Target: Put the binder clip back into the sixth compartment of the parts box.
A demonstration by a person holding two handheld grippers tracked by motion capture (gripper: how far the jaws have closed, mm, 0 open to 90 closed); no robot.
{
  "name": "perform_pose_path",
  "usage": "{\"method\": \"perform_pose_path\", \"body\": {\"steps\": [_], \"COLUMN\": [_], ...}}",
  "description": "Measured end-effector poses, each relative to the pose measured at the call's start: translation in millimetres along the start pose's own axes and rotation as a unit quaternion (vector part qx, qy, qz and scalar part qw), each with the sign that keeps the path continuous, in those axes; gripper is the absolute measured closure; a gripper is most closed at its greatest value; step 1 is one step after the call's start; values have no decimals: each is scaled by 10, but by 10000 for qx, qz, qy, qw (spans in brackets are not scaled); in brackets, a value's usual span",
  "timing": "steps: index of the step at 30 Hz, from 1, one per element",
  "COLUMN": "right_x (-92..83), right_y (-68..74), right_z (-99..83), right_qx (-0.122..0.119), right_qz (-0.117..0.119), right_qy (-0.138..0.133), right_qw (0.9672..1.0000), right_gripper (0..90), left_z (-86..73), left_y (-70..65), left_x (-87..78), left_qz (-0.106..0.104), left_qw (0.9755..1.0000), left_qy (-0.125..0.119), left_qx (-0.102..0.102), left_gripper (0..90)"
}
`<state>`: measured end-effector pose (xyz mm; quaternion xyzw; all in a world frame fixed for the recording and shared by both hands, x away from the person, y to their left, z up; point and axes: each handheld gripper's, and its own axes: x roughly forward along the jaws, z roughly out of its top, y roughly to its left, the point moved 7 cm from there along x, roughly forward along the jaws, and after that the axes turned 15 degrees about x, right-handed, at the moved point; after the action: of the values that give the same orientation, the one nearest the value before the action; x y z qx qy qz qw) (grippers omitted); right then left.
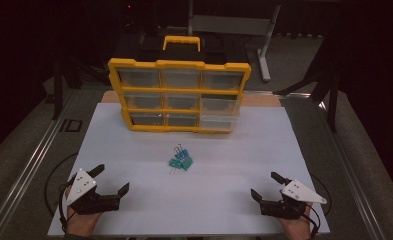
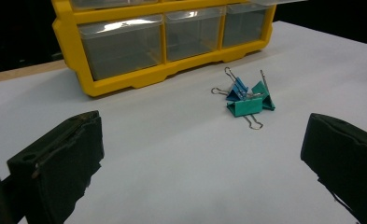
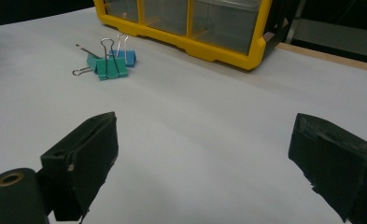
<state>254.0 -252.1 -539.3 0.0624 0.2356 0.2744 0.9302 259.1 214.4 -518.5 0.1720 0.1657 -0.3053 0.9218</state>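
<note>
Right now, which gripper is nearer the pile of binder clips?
Left, narrowly. The left gripper sits open near the table's front left, the right gripper open at front right; the binder clips lie between them, slightly left of centre, untouched.

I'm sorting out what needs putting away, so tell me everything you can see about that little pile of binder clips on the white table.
The binder clips lie in a small bunch near the middle of the white table, in front of the yellow drawer organizer and apart from it. There look to be three: two teal, one blue. Each has a folded, metal-looking body and thin silver wire handles, some sticking up, some flat on the surface. They touch one another and the table. Both tools sit well back from them.
</note>
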Motion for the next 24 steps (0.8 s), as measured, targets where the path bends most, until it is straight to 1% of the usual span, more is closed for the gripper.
{"method": "perform_pose_path", "body": {"steps": [3,8,13,15,21,23,24], "right_x": [4,14,25,27,20,22,23], "right_y": [-3,12,15,13,5,-4,-5], "right_z": [11,10,10,13,31,32,32], "right_qx": [51,58,87,108,176,196,189], "right_qz": [-7,10,33,24,6,-25,-33], "right_qy": [-38,-14,9,5,-40,-37,-39], "right_qw": [10000,10000,10000,9999,9998,9998,9998], "right_gripper": [83,82,83,83,83,83,83], "left_z": [-16,-25,-16,2,122,160,176], "left_y": [-5,-13,-26,-30,-24,-28,-29], "left_x": [14,25,33,35,49,57,62], "left_qz": [17,-37,-57,-56,-128,-206,-205], "left_qw": [10000,9999,9998,9998,9996,9995,9995], "left_qy": [50,111,178,194,195,195,195], "left_qx": [-1,4,62,52,144,139,159], "left_gripper": [0,0,0,0,3,4,4]}}
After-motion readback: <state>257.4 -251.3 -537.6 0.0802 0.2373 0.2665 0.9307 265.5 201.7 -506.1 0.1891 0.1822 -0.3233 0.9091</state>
